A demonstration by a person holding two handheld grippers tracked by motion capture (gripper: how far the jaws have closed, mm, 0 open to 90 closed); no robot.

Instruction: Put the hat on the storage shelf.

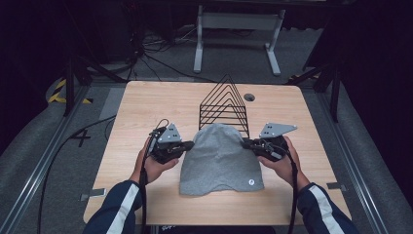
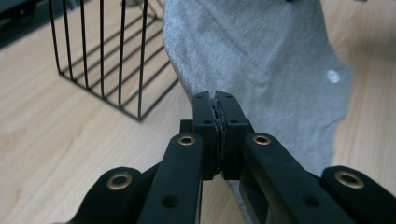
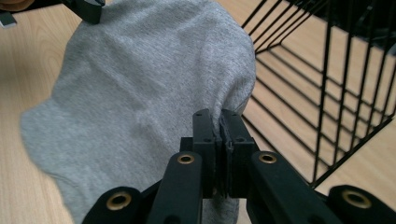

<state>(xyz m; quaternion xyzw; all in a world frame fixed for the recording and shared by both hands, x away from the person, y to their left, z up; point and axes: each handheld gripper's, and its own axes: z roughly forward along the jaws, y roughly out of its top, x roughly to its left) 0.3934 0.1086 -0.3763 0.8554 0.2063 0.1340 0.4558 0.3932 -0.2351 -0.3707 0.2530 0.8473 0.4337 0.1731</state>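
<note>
High view has the grey beanie [image 1: 220, 158] flat on the surface [image 1: 141, 107] between both claws, crown toward the wire rack [image 1: 225, 106], long axis running away from the person. Left claw [image 1: 187, 145] and right claw [image 1: 245, 143] each pinch a side edge; uneven pulling could snag it on the rack.

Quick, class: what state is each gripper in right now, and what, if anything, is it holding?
Left gripper: closed, pinching the left edge of the grey beanie.
Right gripper: closed, pinching the beanie's right edge, beside the black wire rack.
</note>
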